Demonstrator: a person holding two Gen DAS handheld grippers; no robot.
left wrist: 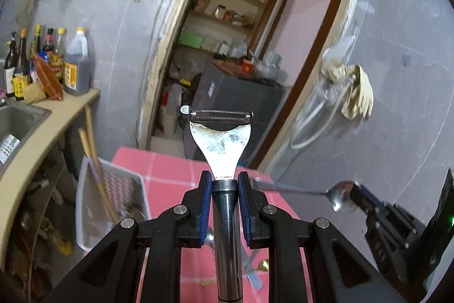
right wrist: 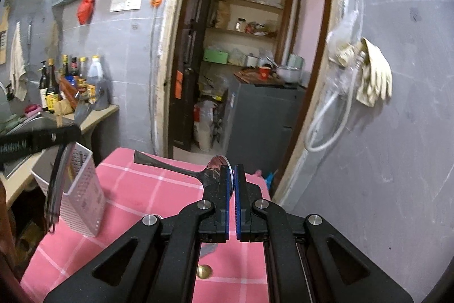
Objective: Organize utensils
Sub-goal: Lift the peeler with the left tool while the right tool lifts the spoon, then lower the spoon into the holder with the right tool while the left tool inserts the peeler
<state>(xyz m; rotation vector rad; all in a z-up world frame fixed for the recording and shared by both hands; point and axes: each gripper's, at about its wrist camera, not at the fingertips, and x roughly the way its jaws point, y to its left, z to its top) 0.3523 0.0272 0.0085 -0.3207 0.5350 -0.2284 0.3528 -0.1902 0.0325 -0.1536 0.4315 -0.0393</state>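
Observation:
My left gripper (left wrist: 224,179) is shut on the steel handle of a metal peeler (left wrist: 220,138), held upright above the pink checked table (left wrist: 164,175). In the right wrist view the peeler (right wrist: 58,178) hangs beside the white perforated basket (right wrist: 82,200). My right gripper (right wrist: 233,171) is shut on the bowl of a steel spoon (right wrist: 217,163), its handle pointing left over the table (right wrist: 136,189). The left wrist view shows that spoon (left wrist: 342,193) in the right gripper (left wrist: 359,193). The white basket (left wrist: 110,189) stands at the table's left edge, with chopsticks (left wrist: 93,161) in it.
More utensils (left wrist: 254,273) lie on the table under the left gripper; a gold-tipped one (right wrist: 204,271) shows below the right gripper. A counter (left wrist: 42,132) with a sink (left wrist: 17,118) and bottles (left wrist: 73,67) is at the left. An open doorway (right wrist: 244,75) is ahead.

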